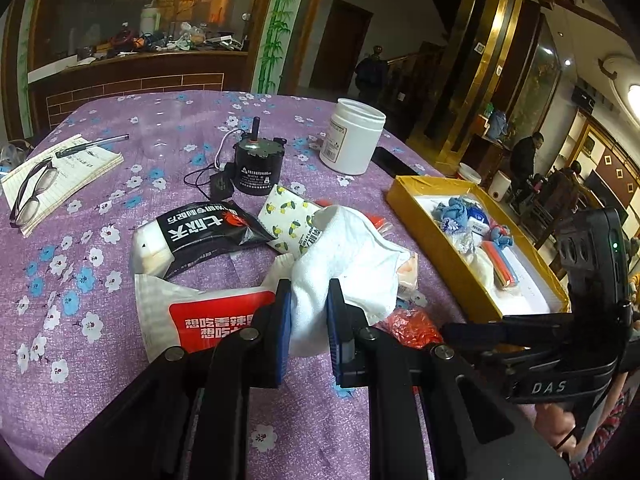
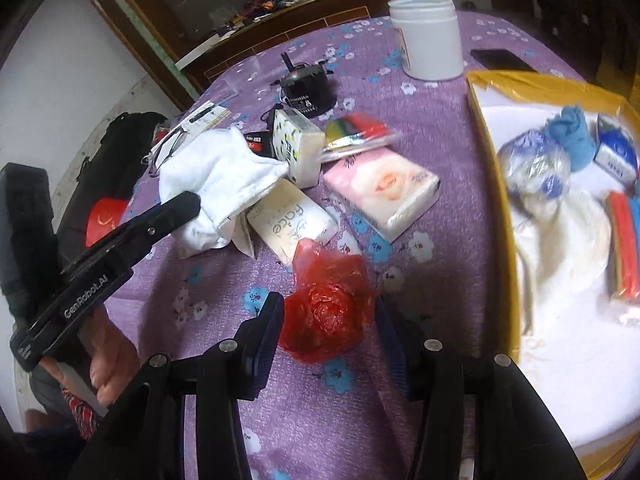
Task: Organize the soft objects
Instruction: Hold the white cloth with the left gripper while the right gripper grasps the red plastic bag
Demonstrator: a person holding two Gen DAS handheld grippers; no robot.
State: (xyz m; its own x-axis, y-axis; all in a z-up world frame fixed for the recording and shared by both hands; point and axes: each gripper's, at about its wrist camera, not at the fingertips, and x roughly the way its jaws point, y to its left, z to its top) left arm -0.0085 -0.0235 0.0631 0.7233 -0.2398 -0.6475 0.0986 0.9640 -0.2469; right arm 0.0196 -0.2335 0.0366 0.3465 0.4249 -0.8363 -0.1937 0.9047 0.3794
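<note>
Here the biggest thing in play is the yellow box, lying just to the right of the right gripper and already holding soft items: a pale cloth, a blue rag and wrapped bundles. Next in size, the white cloth sits pinched between the closed jaws of the left gripper, which clamps a fold at its near end while the rest slumps forward over the packets; it looks light, limp and grippy, so any thick fold would serve, though the loose end will likely drag across neighbours when lifted. Beyond the right gripper, ahead and slightly left, lie the rose-print tissue pack and the cream tissue pack, both squashy but with slick plastic wrap, best taken across the narrow width near the middle. Smallest, the red plastic bag lies crumpled directly between the right gripper's jaws, which stand apart with the pads not yet pressing it; the right pad is blurred. I judge it nearly weightless, crinkly and slippery, so closing on the dense wad at its centre rather than the thin upper flap should hold best. It could spring back or slip out.
</note>
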